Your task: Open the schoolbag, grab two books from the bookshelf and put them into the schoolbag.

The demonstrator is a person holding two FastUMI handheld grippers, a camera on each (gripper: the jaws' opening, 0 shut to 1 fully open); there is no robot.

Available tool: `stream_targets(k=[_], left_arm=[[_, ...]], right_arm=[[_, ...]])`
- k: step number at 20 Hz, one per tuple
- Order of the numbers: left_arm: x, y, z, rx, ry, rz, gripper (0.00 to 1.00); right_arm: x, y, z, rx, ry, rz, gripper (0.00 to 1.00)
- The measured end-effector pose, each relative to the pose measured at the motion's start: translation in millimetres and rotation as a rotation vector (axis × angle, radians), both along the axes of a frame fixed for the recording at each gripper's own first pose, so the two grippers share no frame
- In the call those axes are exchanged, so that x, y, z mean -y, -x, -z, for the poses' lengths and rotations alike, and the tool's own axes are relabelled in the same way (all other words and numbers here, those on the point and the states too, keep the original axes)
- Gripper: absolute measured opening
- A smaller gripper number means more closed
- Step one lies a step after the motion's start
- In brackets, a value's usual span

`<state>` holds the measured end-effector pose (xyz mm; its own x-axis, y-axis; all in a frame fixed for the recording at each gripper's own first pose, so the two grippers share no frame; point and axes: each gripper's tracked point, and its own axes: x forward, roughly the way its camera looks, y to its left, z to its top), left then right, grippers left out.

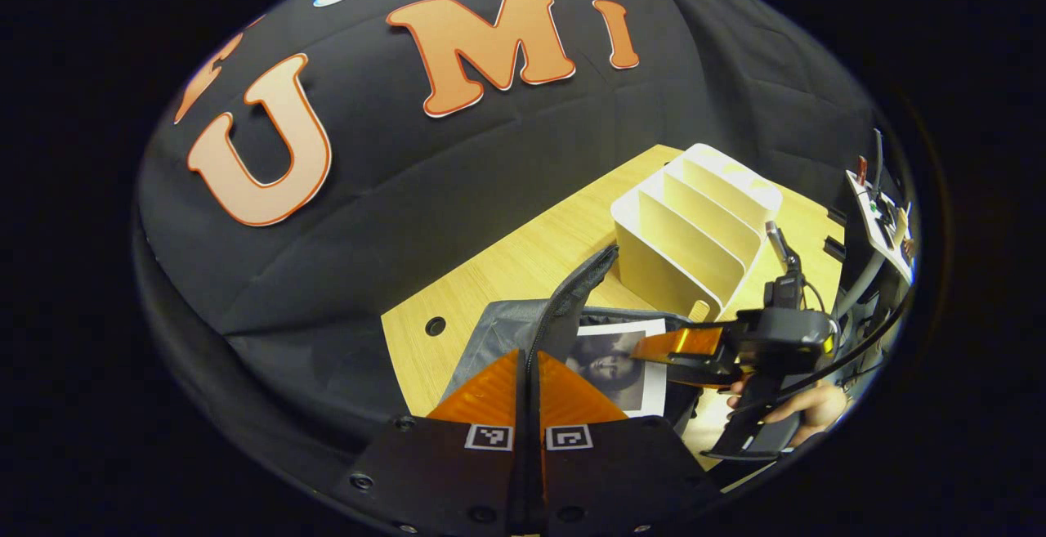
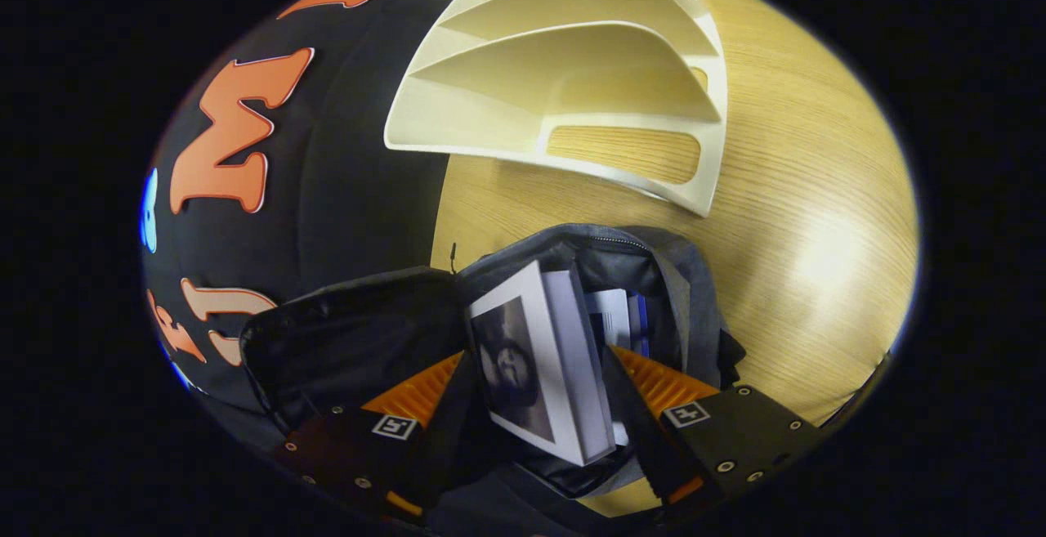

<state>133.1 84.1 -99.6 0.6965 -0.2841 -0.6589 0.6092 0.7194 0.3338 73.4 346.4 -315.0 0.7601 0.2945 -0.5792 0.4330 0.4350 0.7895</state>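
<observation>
A staged recording booth, set up like a small study desk rather than a lived-in room. A black cloth wall (image 1: 343, 218), creased and draped, closes off the back and side of the space. In front of it sits a light wood-grain desk (image 2: 801, 218) with a round cable hole (image 1: 435, 326) near its edge. On the desk stands a cream plastic bookshelf (image 1: 695, 226) with upright dividers, its slots bare, and just beside it a grey schoolbag (image 2: 654, 275) lying open with books (image 2: 539, 357) inside. At the far right edge of the left gripper view, cables and rig hardware (image 1: 878, 226) crowd the booth's open side.
</observation>
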Motion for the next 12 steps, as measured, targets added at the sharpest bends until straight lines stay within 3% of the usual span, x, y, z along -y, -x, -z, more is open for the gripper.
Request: stream_targets(k=[3, 9, 12], left_arm=[[3.8, 9.4, 15.1, -0.025, 0.019, -0.015, 0.01], [4.7, 28.6, 34.3, -0.063, 0.057, -0.065, 0.00], [8.9, 41.0, 41.0, -0.062, 0.085, -0.113, 0.01]], right_arm=[[19.9, 15.5, -12.5, 0.002, 0.098, -0.039, 0.98], [82.1, 47.6, -29.5, -0.035, 0.356, -0.151, 0.98], [124.2, 61.9, -35.9, -0.065, 0.544, -0.203, 0.98]])
